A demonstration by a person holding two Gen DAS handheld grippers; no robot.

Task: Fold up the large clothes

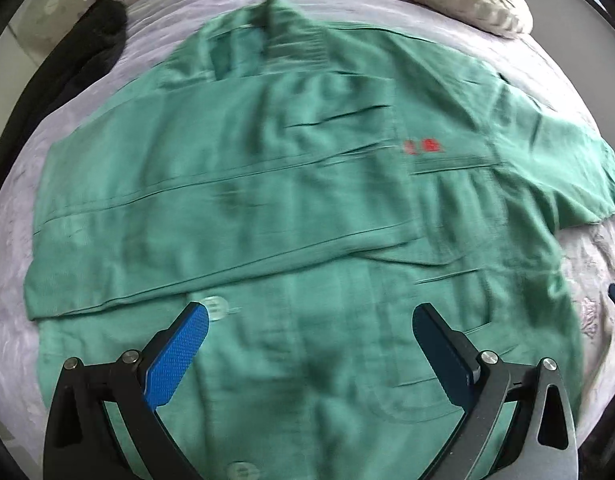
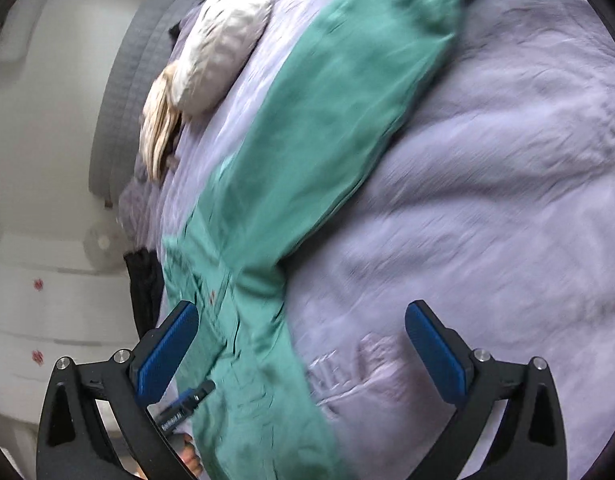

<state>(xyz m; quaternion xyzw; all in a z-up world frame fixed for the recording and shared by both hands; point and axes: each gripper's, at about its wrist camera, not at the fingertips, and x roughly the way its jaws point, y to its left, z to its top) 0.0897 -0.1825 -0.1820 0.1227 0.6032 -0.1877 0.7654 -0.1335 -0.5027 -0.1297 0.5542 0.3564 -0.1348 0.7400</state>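
Left wrist view: left gripper [image 1: 309,322] wide open, holding nothing, low centre over the green shirt [image 1: 291,184], which lies flat on the lilac bedspread [image 1: 587,292]; one sleeve already folded across mid-frame, the other sleeve [image 1: 555,160] still out at right. Right wrist view: right gripper [image 2: 301,320] also wide and empty, that sleeve [image 2: 327,120] running lower left to upper right ahead of it. Right gripper looks nearer, so likely its pick.
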